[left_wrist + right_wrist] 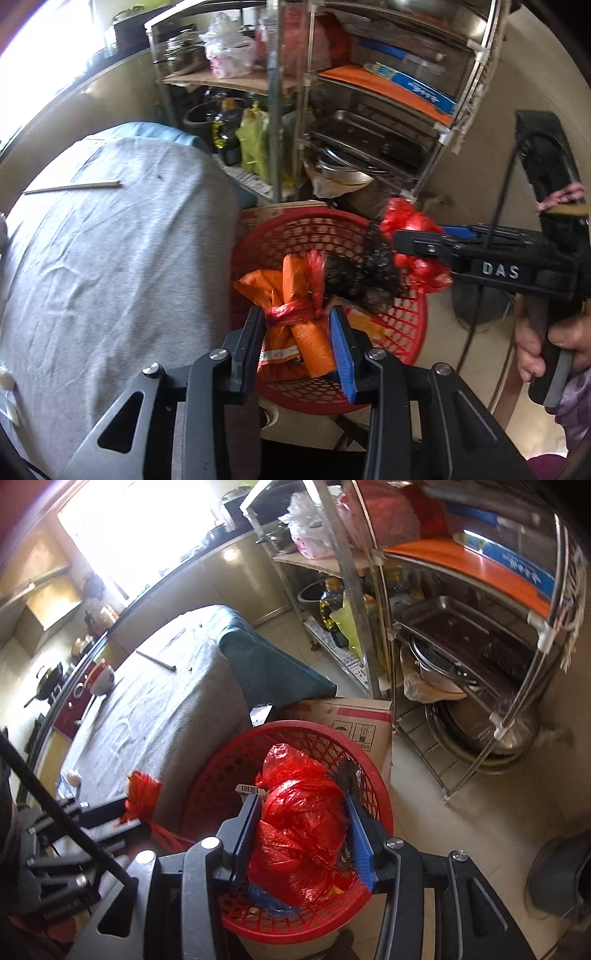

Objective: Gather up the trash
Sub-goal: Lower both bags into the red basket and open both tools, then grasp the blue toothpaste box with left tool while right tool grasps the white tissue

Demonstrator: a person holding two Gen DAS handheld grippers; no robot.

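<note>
Left gripper (297, 332): jaws closed on orange bundle (295, 295).
Right gripper (303, 823): jaws clamp red bag (303, 819).
Red basket (369, 775): at 12 o'clock, under both.

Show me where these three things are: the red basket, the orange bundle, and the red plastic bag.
red basket (207, 786): right wrist view, bare mesh of left wall.
orange bundle (295, 317): left wrist view, red tie around its middle.
red plastic bag (303, 823): right wrist view, crumpled middle.

Left gripper (297, 332) is occupying the lower centre of its frame, fingers (255, 332) pressing inward on a load. Right gripper (303, 830) is sitting lower centre, fingers (360, 834) clamping likewise; a bare hand (554, 347) is gripping its handle at right.
</note>
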